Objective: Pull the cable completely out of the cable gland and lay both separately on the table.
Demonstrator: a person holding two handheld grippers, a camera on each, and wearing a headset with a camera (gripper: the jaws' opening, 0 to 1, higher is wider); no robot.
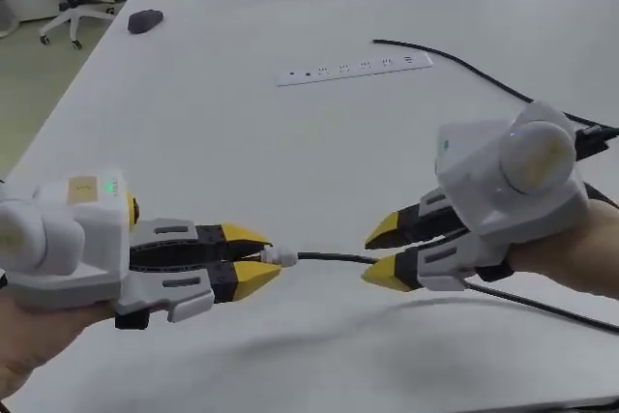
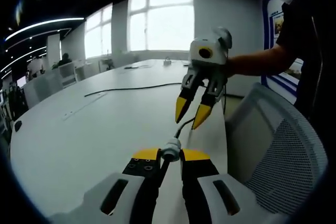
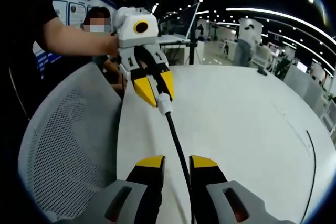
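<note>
In the lower left of the head view, my left gripper [image 1: 271,254] is clamped on the white cable gland [image 1: 283,257], which pokes out just past my yellow tips above the white table [image 1: 242,152]. The black cable [image 1: 334,257] sits in the gland and runs right across the lower middle of the frame, passing between the parted jaws of my right gripper [image 1: 379,255] and trailing off toward the lower right edge. A white power strip [image 1: 353,70] lies on the table at upper centre, well apart from both grippers.
</note>
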